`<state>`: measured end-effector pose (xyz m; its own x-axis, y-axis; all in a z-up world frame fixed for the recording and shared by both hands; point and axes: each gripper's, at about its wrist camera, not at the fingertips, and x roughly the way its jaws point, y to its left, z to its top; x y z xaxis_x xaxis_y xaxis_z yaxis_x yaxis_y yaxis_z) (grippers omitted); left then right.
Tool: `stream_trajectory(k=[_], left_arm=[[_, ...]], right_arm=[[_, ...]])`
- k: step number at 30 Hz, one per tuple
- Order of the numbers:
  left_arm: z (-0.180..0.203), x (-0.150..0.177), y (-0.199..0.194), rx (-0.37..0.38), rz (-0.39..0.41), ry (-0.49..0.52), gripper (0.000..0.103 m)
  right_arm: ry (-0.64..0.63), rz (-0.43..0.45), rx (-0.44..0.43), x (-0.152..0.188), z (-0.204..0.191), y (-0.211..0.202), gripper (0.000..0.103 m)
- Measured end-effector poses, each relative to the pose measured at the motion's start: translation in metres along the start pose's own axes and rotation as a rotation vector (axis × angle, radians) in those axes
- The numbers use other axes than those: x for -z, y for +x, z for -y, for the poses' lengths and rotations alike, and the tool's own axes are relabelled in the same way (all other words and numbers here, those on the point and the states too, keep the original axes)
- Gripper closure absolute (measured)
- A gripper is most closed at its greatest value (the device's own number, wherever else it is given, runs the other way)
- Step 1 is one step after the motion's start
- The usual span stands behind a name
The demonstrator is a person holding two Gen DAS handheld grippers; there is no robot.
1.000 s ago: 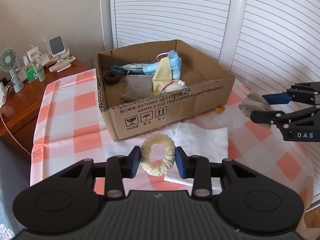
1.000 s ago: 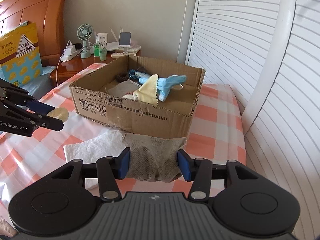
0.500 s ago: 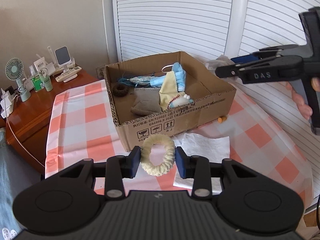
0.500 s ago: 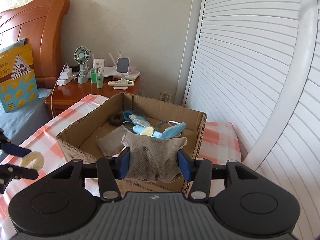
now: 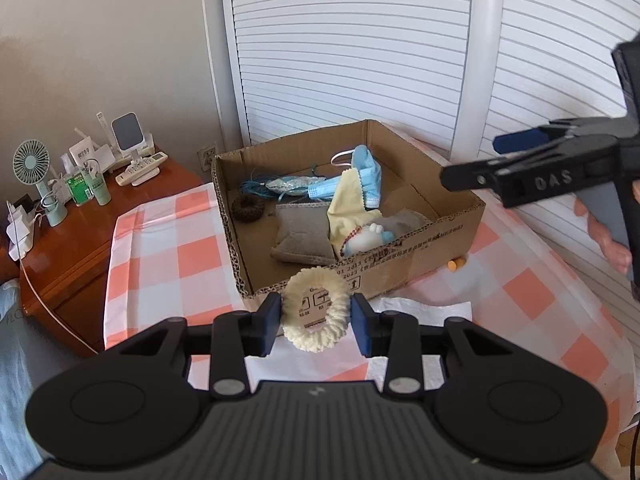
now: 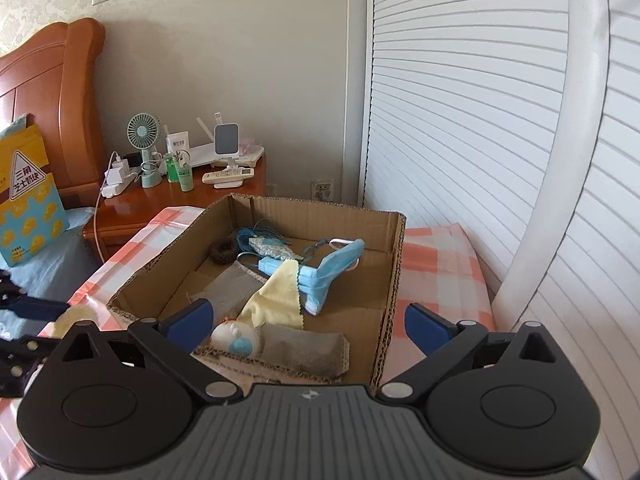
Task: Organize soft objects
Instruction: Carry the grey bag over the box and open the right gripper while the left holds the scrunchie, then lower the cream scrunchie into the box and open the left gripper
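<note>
My left gripper (image 5: 316, 326) is shut on a cream fuzzy scrunchie (image 5: 316, 316), held above the table just in front of the open cardboard box (image 5: 436, 236). My right gripper (image 6: 308, 330) is open and empty above the box's near right corner (image 6: 384, 344); it also shows in the left wrist view (image 5: 472, 172). A grey mesh cloth (image 6: 308, 350) lies in the box below it, beside a yellow cloth (image 6: 276, 300), blue face masks (image 6: 328, 276), a dark scrunchie (image 6: 222, 252) and a small white plush (image 6: 236, 340).
A white tissue (image 5: 424, 312) lies on the orange-checked tablecloth (image 5: 160, 248) in front of the box. A small orange object (image 5: 454, 265) sits by the box's right corner. A wooden nightstand (image 5: 80, 232) with a fan and bottles stands left. Slatted doors stand behind.
My right gripper carried the grey mesh cloth over the box, opened and let it drop inside. My left gripper rose a little with the scrunchie.
</note>
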<state>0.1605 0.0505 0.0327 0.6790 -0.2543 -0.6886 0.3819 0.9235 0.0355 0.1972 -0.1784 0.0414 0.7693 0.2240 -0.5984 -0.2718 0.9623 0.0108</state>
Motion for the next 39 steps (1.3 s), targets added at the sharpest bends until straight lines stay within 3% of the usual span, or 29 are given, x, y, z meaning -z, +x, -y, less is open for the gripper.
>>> stream_trajectory(k=[13,29,31,32,35,39], left_arm=[[0.003,-0.033,0.025,-0.045,-0.010,0.023,0.067],[-0.013,-0.092,0.076,-0.080,-0.013,0.036,0.066],[-0.020,-0.101,0.084,-0.094,-0.014,0.029,0.062],[-0.022,-0.104,0.088,-0.099,-0.016,0.027,0.055],[-0.030,-0.113,0.100,-0.113,-0.019,0.013,0.008],[-0.036,-0.115,0.109,-0.167,-0.010,-0.034,0.006]], right_arm=[[0.054,-0.100,0.067,0.051,-0.011,-0.038,0.000],[0.074,-0.107,0.080,0.055,-0.018,-0.041,0.000],[0.076,-0.105,0.084,0.055,-0.017,-0.040,0.000],[0.081,-0.105,0.085,0.055,-0.016,-0.040,0.000],[0.093,-0.101,0.082,0.056,-0.014,-0.041,0.000],[0.104,-0.096,0.078,0.058,-0.013,-0.045,0.000]])
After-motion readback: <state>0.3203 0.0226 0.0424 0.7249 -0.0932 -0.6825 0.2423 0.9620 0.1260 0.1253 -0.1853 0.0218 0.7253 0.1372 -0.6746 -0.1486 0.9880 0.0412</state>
